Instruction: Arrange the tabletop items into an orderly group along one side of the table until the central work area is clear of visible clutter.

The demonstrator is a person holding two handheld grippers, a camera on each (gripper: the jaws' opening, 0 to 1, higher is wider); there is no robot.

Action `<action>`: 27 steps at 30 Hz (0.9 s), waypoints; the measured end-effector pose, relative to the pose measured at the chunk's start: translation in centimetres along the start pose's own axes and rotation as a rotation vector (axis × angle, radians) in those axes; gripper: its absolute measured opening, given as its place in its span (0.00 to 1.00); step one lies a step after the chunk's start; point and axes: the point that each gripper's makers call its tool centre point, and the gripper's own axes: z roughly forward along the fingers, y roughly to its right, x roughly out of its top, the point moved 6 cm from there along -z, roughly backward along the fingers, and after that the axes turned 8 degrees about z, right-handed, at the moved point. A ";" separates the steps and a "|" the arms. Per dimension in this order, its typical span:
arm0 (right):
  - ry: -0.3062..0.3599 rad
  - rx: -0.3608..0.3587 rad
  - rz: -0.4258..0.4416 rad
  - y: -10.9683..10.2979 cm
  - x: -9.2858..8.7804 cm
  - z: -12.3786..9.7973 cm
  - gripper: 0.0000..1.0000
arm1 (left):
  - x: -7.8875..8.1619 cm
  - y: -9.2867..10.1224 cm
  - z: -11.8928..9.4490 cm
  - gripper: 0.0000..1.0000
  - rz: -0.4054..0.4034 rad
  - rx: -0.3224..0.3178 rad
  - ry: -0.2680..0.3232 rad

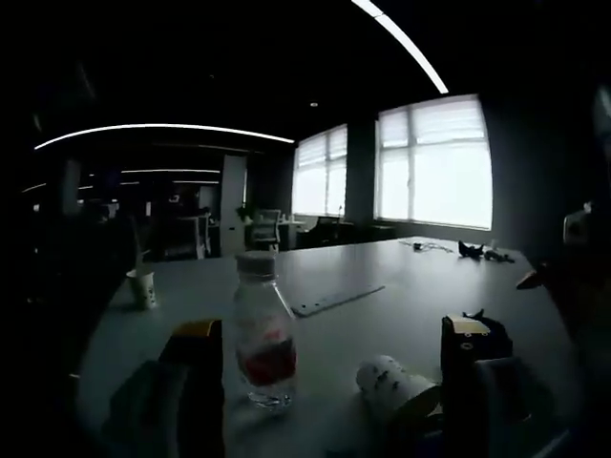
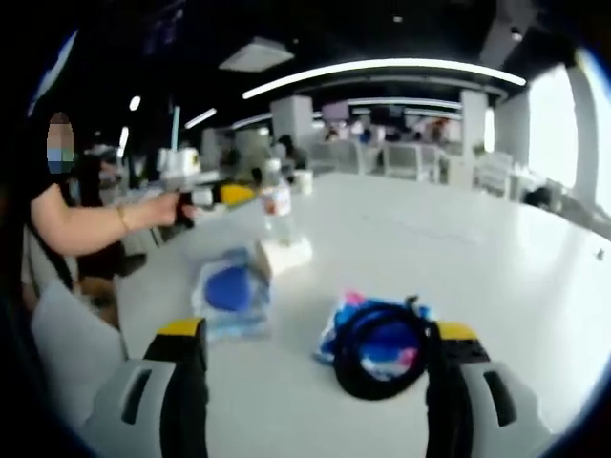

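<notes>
In the left gripper view a clear bottle (image 1: pixel 263 336) with a white cap and red label stands just ahead of my open left gripper (image 1: pixel 332 332), close to its left jaw. A white paper cup (image 1: pixel 389 382) lies on its side near the right jaw. In the right gripper view a black cable coil (image 2: pixel 379 345) rests on a blue and pink packet (image 2: pixel 334 324), between the jaws of my open right gripper (image 2: pixel 318 336). A blue round item in a clear bag (image 2: pixel 232 291) lies to the left. Farther off a person's hand holds the left gripper (image 2: pixel 212 197) beside the bottle (image 2: pixel 277 205).
An upright paper cup (image 1: pixel 143 286) stands at the table's left edge, and a flat strip (image 1: pixel 336 300) lies mid-table. Small dark items (image 1: pixel 477 252) sit at the far right. A white box (image 2: pixel 284 254) lies by the bottle. The person's arm (image 2: pixel 91 224) reaches in from the left.
</notes>
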 end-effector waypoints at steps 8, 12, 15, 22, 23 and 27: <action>0.002 0.037 -0.022 -0.4 0.4 0.2 0.96 | -1.0 2.8 -1.0 0.91 0.036 -0.005 -0.060; 0.000 0.042 -0.035 -0.4 0.6 0.2 0.95 | -2.3 4.0 -1.3 0.81 0.054 -0.010 -0.094; 0.000 0.039 -0.041 -0.4 0.6 0.2 0.95 | -3.2 4.5 -1.3 0.71 0.036 -0.015 -0.108; -0.011 0.047 -0.059 -0.6 0.4 0.5 0.94 | -5.3 4.6 -0.7 0.53 0.009 0.005 -0.161; -0.012 0.048 -0.061 -0.6 0.4 0.5 0.93 | -5.5 4.7 -0.6 0.51 0.017 0.001 -0.164; -0.019 0.052 -0.067 -0.6 0.4 0.9 0.93 | -6.1 4.9 0.0 0.38 0.011 -0.013 -0.175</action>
